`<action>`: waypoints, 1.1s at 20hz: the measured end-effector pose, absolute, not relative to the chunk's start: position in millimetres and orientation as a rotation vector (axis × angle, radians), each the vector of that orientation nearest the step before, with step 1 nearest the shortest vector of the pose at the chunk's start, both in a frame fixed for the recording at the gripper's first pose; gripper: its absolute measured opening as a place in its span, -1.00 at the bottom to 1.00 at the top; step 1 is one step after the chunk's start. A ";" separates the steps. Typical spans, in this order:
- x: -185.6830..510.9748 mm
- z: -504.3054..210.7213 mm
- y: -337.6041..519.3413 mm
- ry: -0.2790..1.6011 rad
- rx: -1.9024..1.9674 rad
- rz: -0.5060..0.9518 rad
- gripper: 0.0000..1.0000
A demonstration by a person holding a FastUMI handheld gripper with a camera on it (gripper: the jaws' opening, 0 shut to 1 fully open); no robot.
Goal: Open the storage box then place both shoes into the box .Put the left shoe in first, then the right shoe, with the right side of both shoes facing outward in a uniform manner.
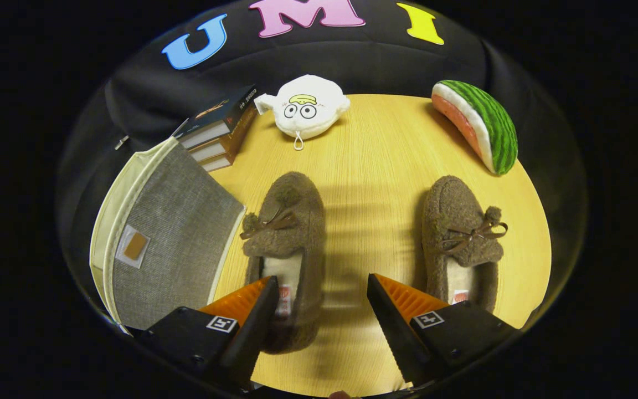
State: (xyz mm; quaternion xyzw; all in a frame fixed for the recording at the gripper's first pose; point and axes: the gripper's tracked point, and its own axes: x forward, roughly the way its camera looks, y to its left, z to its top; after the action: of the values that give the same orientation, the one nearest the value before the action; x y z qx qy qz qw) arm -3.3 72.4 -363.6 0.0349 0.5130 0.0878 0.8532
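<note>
Fuzzy left shoe (heel hidden by one finger) lies beside the spread, empty claw.

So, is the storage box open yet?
No: the storage box sits with its lid shut beside the left shoe, while the open gripper holds nothing.

No legible text on books or shoe labels.

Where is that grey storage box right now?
In the gripper view, the closed grey storage box sits on the table beside the left shoe, in front of the stacked books; the open gripper holds nothing.
</note>
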 end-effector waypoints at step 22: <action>17.8 -379.4 99.3 1.173 0.198 0.214 -0.89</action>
State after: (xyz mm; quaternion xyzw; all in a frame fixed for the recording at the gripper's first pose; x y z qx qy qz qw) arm 17.8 99.3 -379.4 0.0929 0.5513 0.1008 0.8230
